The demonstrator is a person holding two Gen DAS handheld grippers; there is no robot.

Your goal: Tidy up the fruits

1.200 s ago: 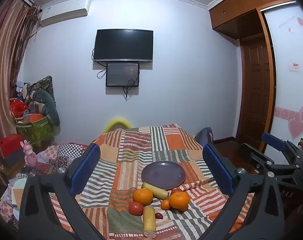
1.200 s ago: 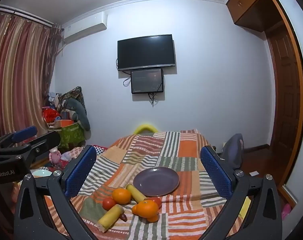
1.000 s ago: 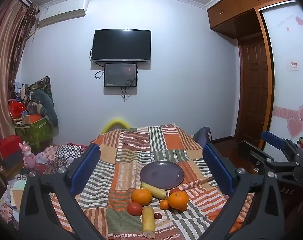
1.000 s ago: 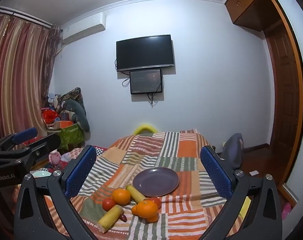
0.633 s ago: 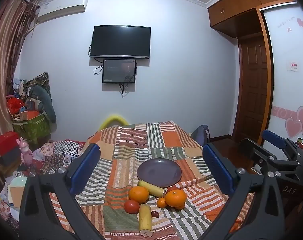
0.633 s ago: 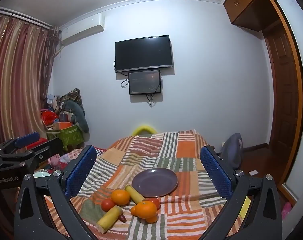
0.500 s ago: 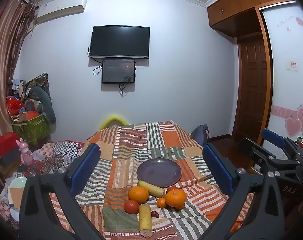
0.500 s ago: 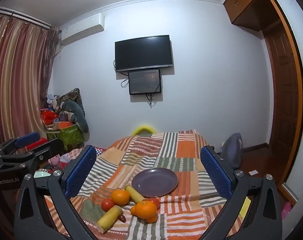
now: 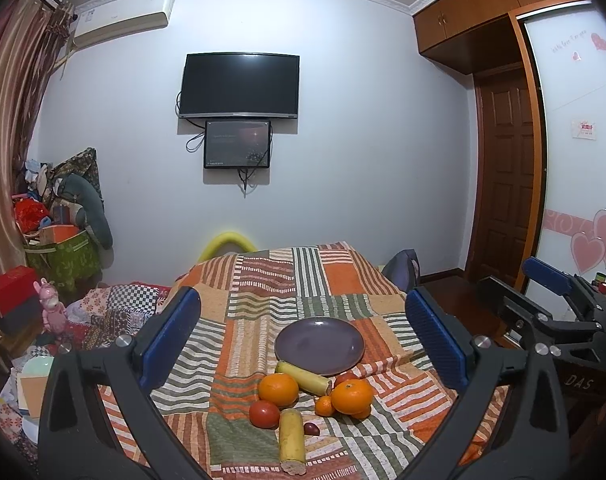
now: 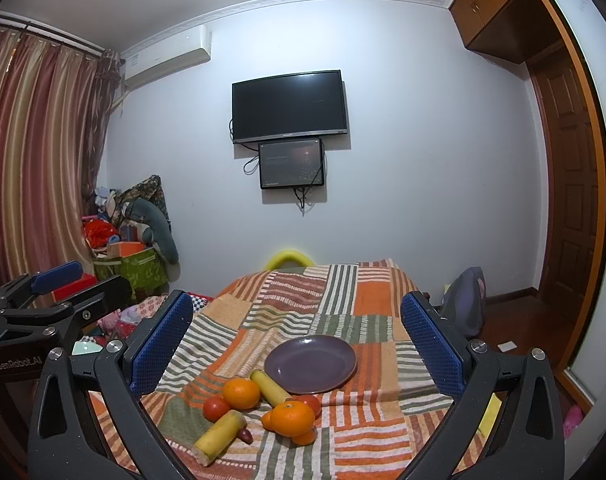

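An empty purple plate (image 9: 319, 345) (image 10: 310, 363) lies on a striped patchwork cloth. In front of it is a fruit cluster: two oranges (image 9: 278, 389) (image 9: 351, 397), a red tomato (image 9: 264, 414), two banana pieces (image 9: 291, 434) (image 9: 303, 373), a small orange fruit (image 9: 324, 406) and a dark red date (image 9: 311, 428). My left gripper (image 9: 303, 332) is open and empty, above and short of the fruit. My right gripper (image 10: 297, 336) is open and empty, beside it on the right; it also shows in the left wrist view (image 9: 559, 312).
The cloth-covered table (image 9: 263, 280) has a yellow chair back (image 9: 227, 240) behind it. Piled boxes, bags and toys (image 9: 59, 248) fill the left side. A backpack (image 10: 465, 300) sits right of the table. A wooden door (image 9: 507, 184) and wardrobe stand on the right.
Both views have shifted slightly, with the scene sliding a little left and the fruit sitting a bit lower. Both grippers stay open and nothing on the cloth has moved.
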